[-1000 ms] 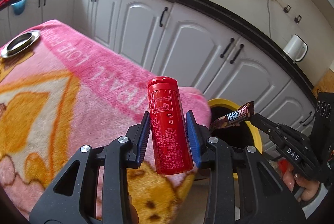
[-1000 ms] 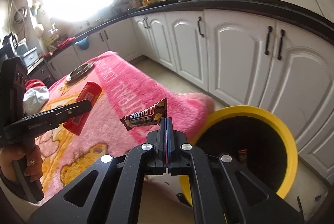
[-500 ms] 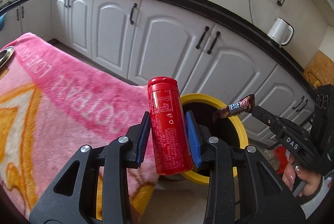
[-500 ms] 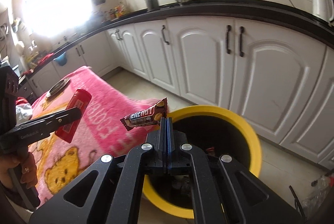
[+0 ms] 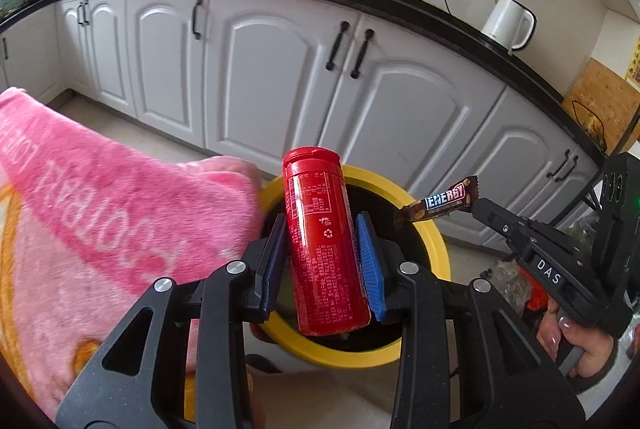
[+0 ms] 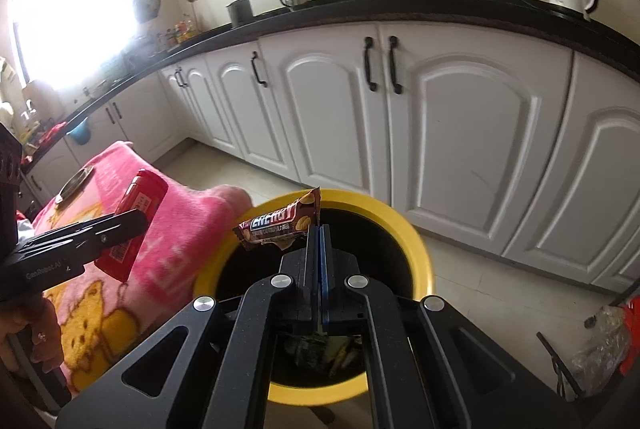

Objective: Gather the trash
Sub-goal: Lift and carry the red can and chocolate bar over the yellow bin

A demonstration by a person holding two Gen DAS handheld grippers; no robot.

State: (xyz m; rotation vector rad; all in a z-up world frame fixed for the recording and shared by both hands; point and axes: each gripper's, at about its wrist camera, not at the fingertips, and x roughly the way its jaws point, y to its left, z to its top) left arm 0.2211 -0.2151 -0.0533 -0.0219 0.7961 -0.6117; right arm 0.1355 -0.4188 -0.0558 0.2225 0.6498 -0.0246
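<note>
The yellow bin (image 5: pixel 434 241) stands on the floor in front of the white cabinets (image 5: pixel 276 77), and one side of its rim touches the edge of the pink blanket (image 5: pixel 100 229).

The left tool (image 5: pixel 322 261) is closed on the red can (image 5: pixel 324 249): the two blue pads (image 5: pixel 370 269) press its sides. The can is almost upright, only a little tilted, and it hangs above the near part of the bin opening.

The right tool (image 6: pixel 319 229) is shut tight on one end of the brown snack wrapper (image 6: pixel 280 223) with the word ENERGY. The wrapper sticks out sideways from the fingertips, above the bin rim (image 6: pixel 420 253) on the blanket side. Some dark trash lies at the bottom inside the bin.

A white kettle (image 5: pixel 508 23) stands on the black counter above the cabinets, well apart from the bin.
</note>
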